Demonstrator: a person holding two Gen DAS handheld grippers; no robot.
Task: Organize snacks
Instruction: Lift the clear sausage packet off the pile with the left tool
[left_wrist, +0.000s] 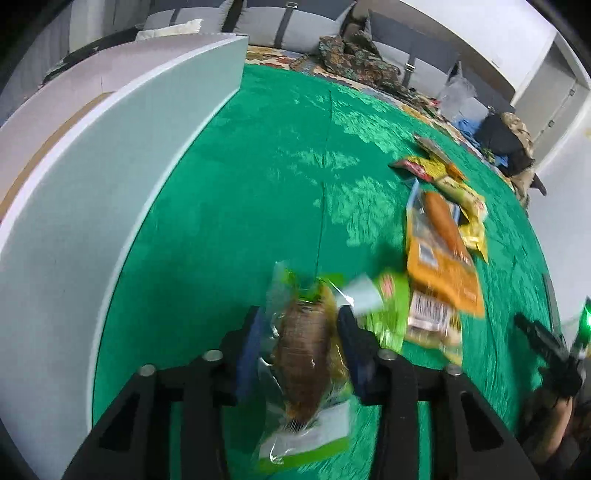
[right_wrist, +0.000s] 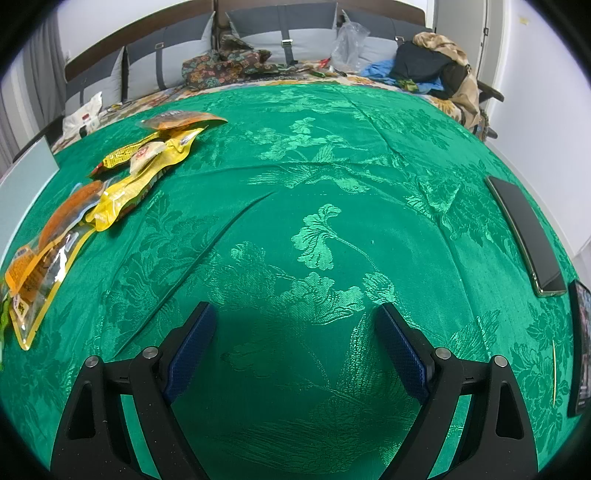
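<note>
My left gripper (left_wrist: 300, 314) is shut on a green-and-clear snack packet (left_wrist: 306, 354) with a brown loaf inside, held above the green tablecloth (left_wrist: 258, 166). Just to its right lies another green packet (left_wrist: 389, 306), partly under an orange packet (left_wrist: 443, 266). Yellow packets (left_wrist: 461, 199) lie beyond that. A tall white box (left_wrist: 110, 184) stands to the left. My right gripper (right_wrist: 295, 325) is open over bare cloth with nothing between its fingers. The orange packet (right_wrist: 55, 229) and yellow packets (right_wrist: 147, 162) lie to its far left.
A dark phone (right_wrist: 524, 232) lies near the table's right edge, with another dark device (right_wrist: 580, 343) and a thin stick (right_wrist: 554, 373) below it. Behind the table is a grey sofa (right_wrist: 258, 40) with clothes and bags on it.
</note>
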